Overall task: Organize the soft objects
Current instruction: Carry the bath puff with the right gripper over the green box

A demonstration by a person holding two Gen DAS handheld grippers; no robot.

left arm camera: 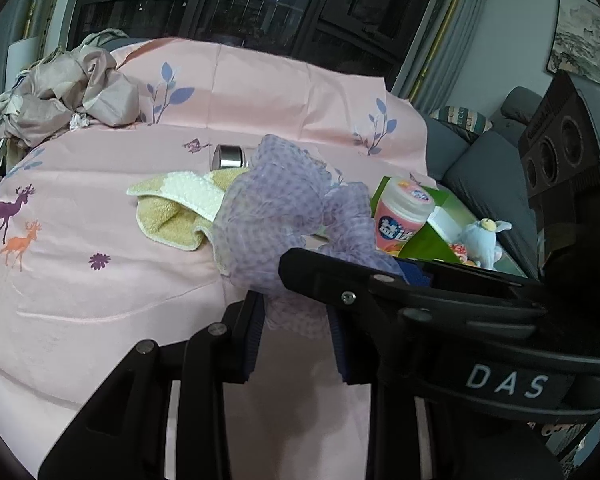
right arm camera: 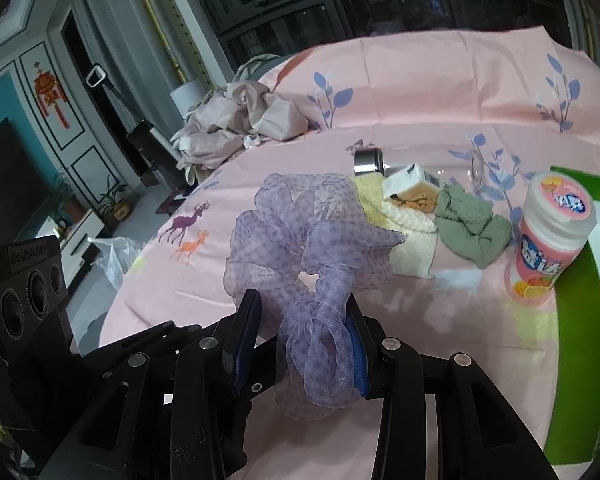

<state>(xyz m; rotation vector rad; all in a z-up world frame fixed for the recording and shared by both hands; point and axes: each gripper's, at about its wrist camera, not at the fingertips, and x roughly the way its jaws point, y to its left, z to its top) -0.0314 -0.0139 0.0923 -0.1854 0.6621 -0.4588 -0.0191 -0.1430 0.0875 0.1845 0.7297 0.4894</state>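
Note:
A sheer purple dotted scrunchie [left arm camera: 276,216] [right arm camera: 312,240] hangs above the pink deer-print cloth [left arm camera: 80,300], held from two sides. My left gripper [left arm camera: 298,338] is shut on its lower folds. My right gripper [right arm camera: 300,340] has another bunch of it between its blue pads, mostly against the right one. One of its black fingers [left arm camera: 332,280] crosses the left wrist view from the right. A yellow-and-white towel [left arm camera: 172,216] [right arm camera: 412,236] lies behind the scrunchie. Beside it is a crumpled green cloth [right arm camera: 472,228]. A blue plush toy [left arm camera: 480,240] rests at the right.
A pink gum bottle [left arm camera: 404,212] [right arm camera: 548,240] stands by a green box [left arm camera: 428,240] [right arm camera: 576,320]. A metal cylinder [right arm camera: 366,162], a small carton [right arm camera: 412,188] and a clear glass [right arm camera: 478,172] lie farther back. Crumpled beige fabric [left arm camera: 60,96] [right arm camera: 240,120] is heaped at the far left.

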